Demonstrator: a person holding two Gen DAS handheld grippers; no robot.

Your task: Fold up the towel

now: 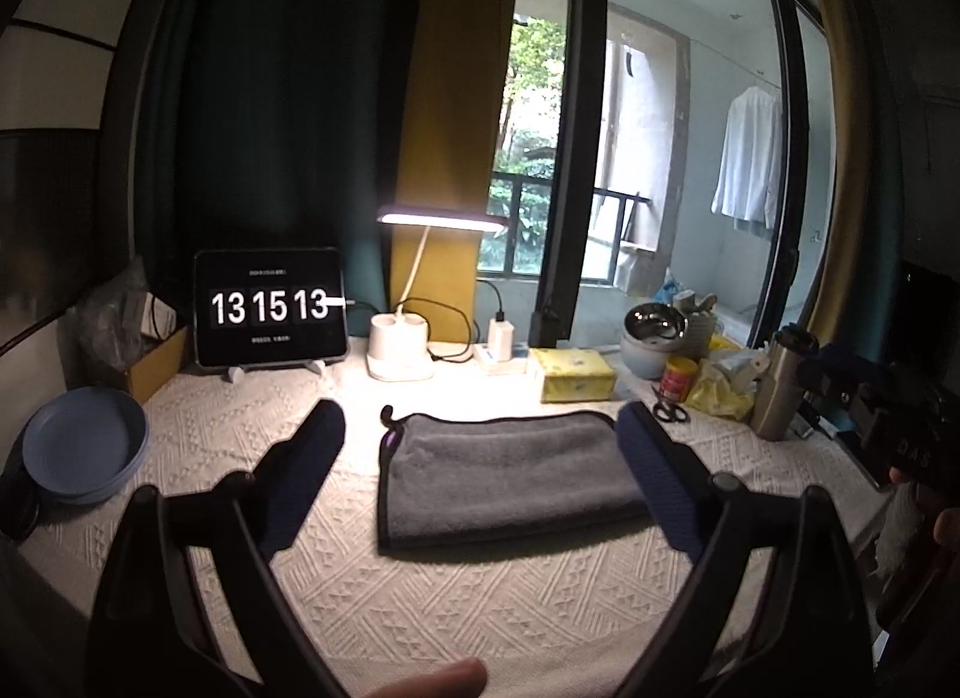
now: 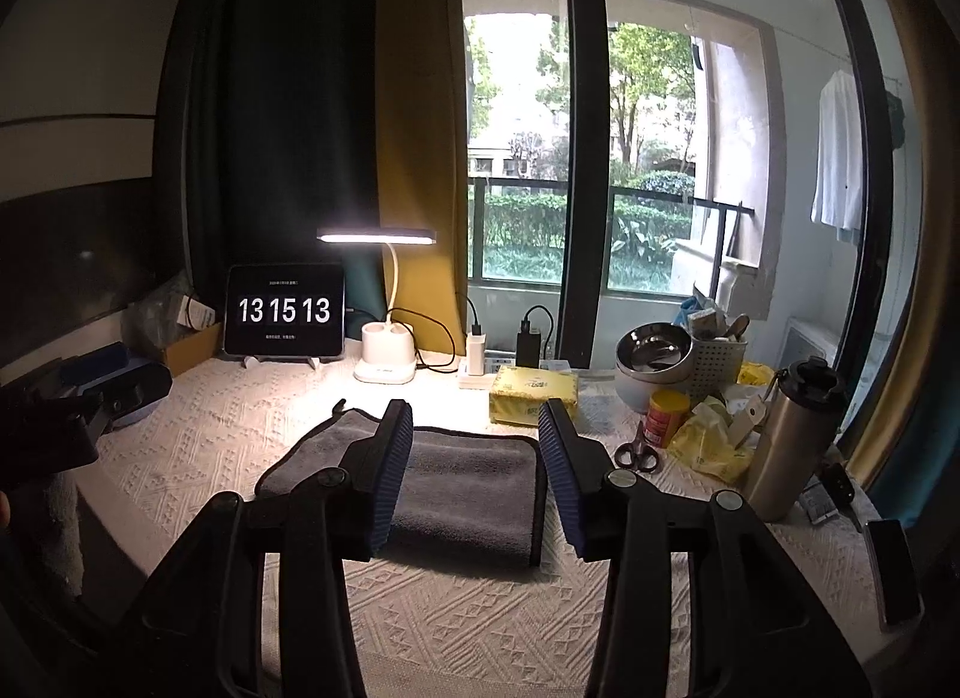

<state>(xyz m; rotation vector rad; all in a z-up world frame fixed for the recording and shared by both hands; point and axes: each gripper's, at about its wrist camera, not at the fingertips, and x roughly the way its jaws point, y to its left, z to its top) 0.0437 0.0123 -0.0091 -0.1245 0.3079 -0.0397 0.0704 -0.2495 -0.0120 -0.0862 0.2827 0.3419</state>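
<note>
A grey towel lies folded flat in a rectangle on the white textured tablecloth, with a small loop at its far left corner. My left gripper is open wide and empty, held above the cloth just in front of the towel, its fingers straddling the towel's width. In the right wrist view the towel lies between and just beyond my right gripper, which is open and empty above the towel's near edge. Each gripper shows at the other view's edge.
At the back stand a tablet clock, a lit desk lamp and a yellow tissue pack. A blue plate sits left. Scissors, a red can, a steel bottle and bowls crowd the right.
</note>
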